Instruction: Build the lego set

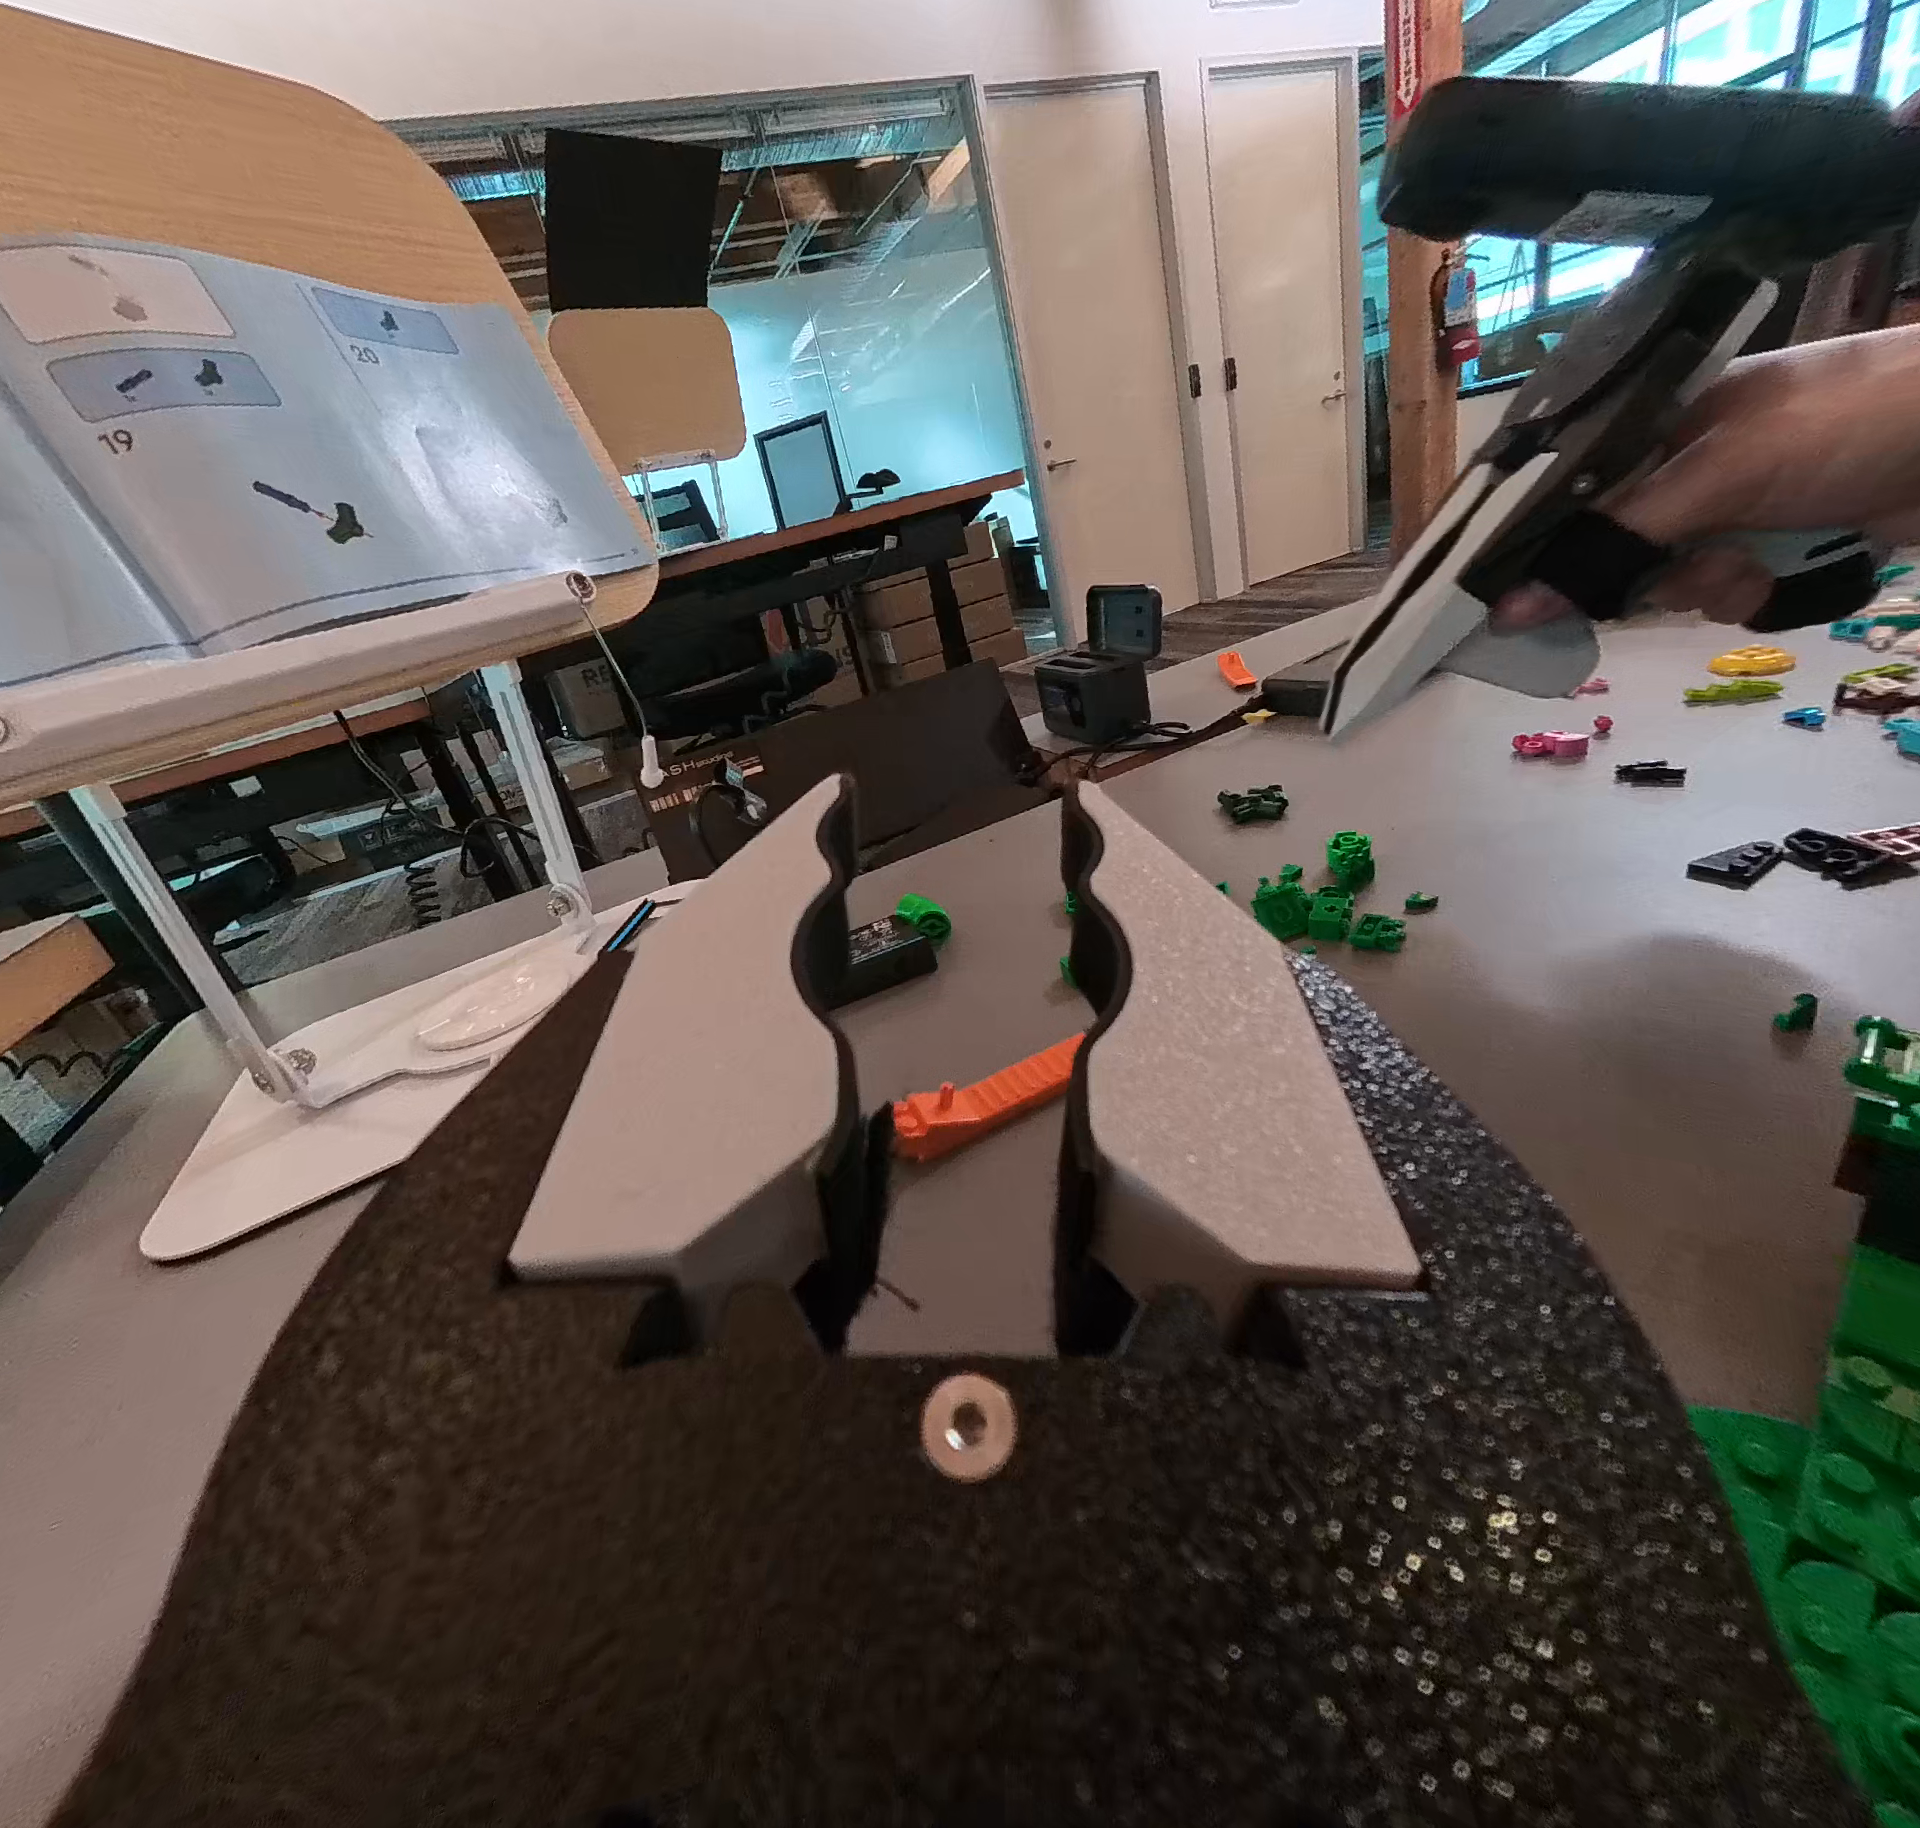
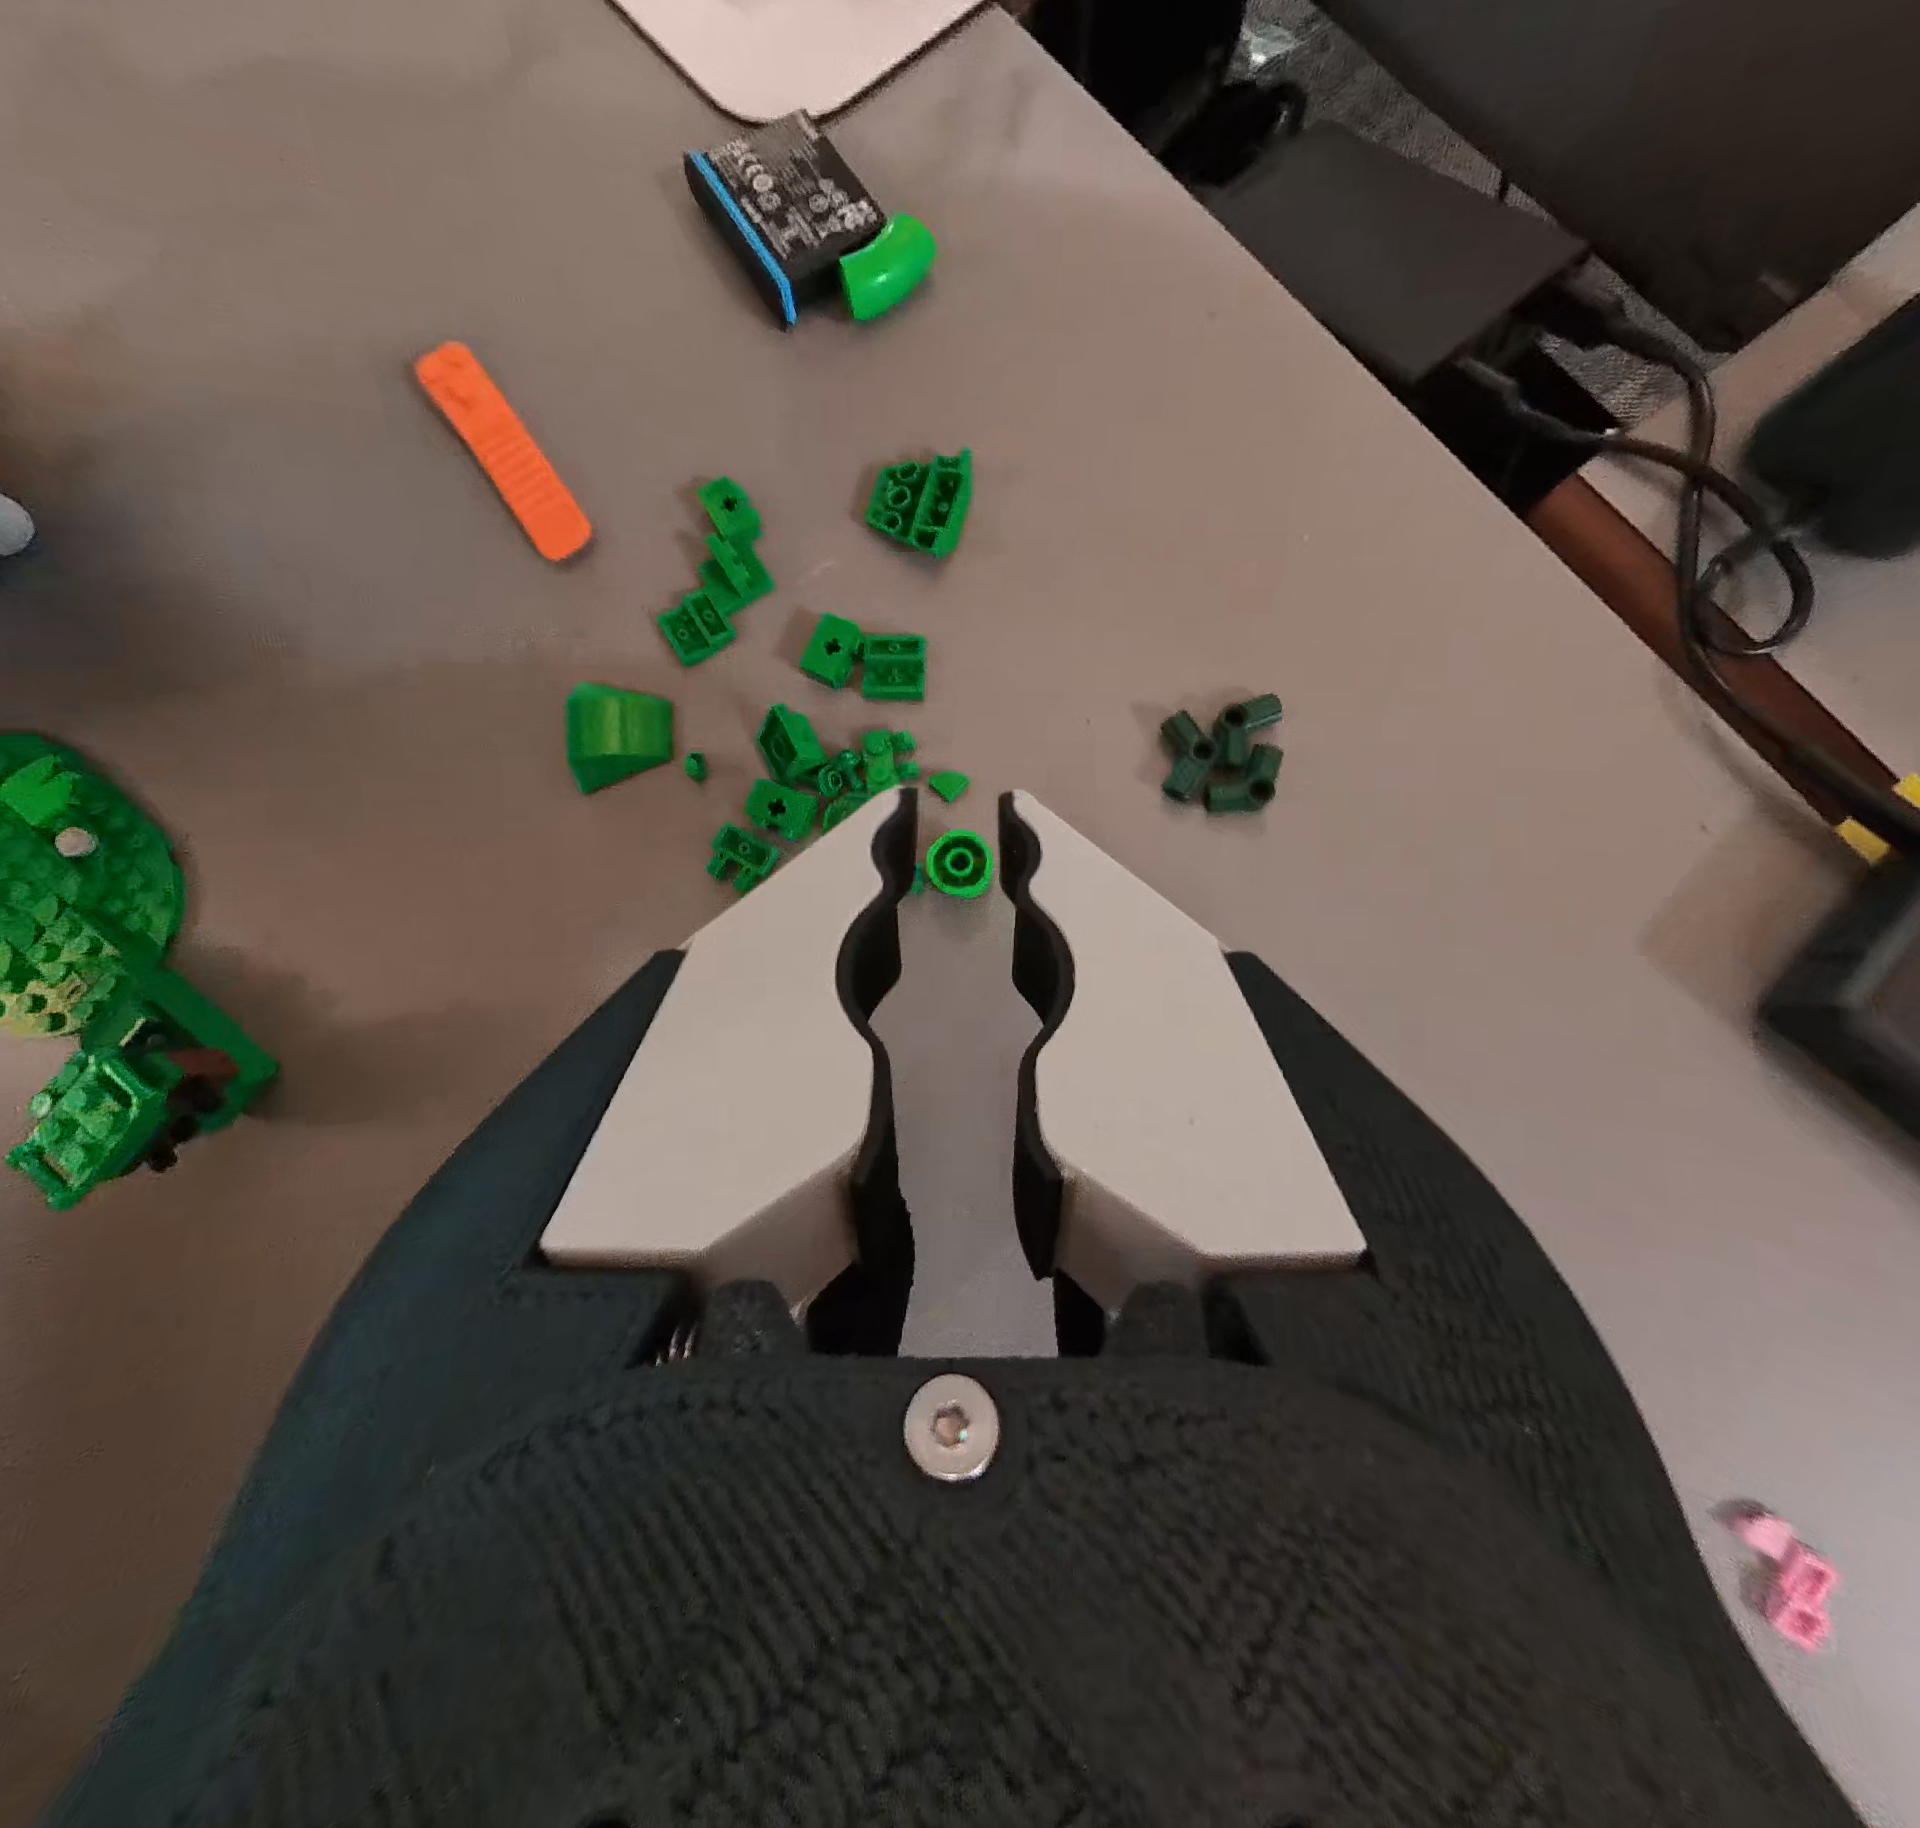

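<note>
1. Right wrist view: the right gripper [image 2: 958,802] hangs narrowly parted, empty, its tips flanking a round green stud piece [image 2: 959,865] at frame centre.
2. Loose green bricks [image 2: 831,651] scatter just beyond; the orange brick separator [image 2: 503,450] lies upper left.
3. Left wrist view: the left gripper [image 1: 956,791] gapes wide, empty.

The grey counter [image 2: 312,168] carried loose green bricks [image 2: 821,656], an orange brick separator [image 2: 504,453], a black battery [image 2: 784,215] touching a curved green piece [image 2: 885,266], dark green connectors [image 2: 1224,752] and a pink piece [image 2: 1792,1581].
</note>
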